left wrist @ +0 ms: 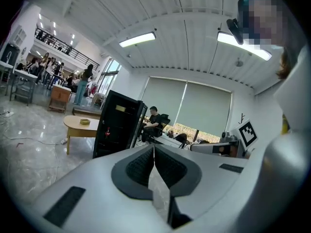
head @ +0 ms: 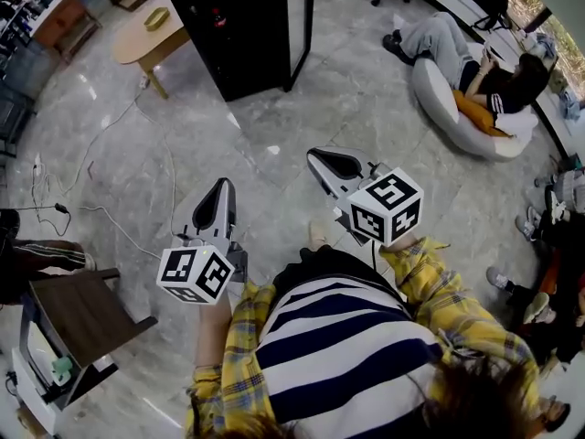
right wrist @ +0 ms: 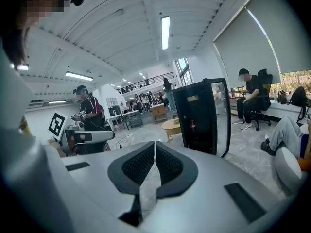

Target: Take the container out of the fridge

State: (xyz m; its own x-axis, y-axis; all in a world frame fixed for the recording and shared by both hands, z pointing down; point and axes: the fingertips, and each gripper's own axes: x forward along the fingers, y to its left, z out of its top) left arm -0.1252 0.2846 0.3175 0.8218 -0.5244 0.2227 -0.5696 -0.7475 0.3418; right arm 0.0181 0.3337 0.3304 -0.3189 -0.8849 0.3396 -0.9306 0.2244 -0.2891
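Observation:
The black fridge [head: 238,26] stands on the marble floor a few steps ahead, and its glass door [head: 300,16] is swung open on the right. It also shows as the fridge [left wrist: 116,125] in the left gripper view and the fridge [right wrist: 199,115] in the right gripper view. Its inside is dark and I cannot make out a container. My left gripper [head: 224,183] and right gripper [head: 313,154] are held low in front of me, pointing toward the fridge and well short of it. The left gripper [left wrist: 154,147] is shut on nothing. The right gripper [right wrist: 155,143] is also shut with nothing in it.
A round wooden table [head: 151,30] stands left of the fridge. Cables [head: 137,181] trail across the floor at left, near a dark wooden seat [head: 82,314]. A person lies on a white beanbag [head: 457,117] at right. Another person [right wrist: 90,113] stands further left.

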